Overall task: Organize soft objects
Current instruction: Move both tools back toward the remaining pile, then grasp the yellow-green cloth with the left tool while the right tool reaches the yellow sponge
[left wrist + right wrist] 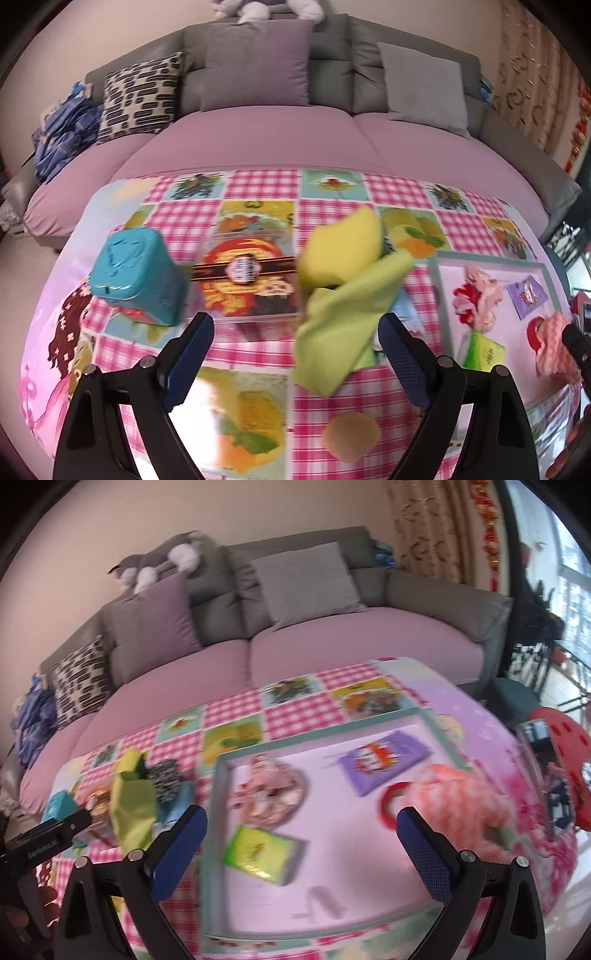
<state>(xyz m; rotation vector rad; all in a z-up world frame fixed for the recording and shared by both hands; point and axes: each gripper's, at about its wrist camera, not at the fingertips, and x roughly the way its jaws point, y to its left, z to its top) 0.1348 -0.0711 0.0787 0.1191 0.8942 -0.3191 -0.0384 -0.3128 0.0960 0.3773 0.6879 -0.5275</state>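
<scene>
A lime-green cloth (347,317) leans on a yellow sponge (340,247) in a small pile on the patterned tablecloth. My left gripper (293,326) stands open just in front of that pile; the cloth lies near its right finger, and the pads do not press on it. A round tan puff (351,435) lies below the gripper. In the right wrist view my right gripper (301,814) is open and empty over a teal-rimmed tray (221,775). The tray holds a pink fluffy piece (461,801), a pink and white bundle (269,794), a purple packet (384,764) and a green packet (262,853).
A teal tin (140,273) and a clear lidded box (247,284) stand left of the pile. A black-and-white item (166,779) sits behind the cloth. A grey sofa (332,66) with cushions runs along the table's far side. A red stool (569,738) stands at the right.
</scene>
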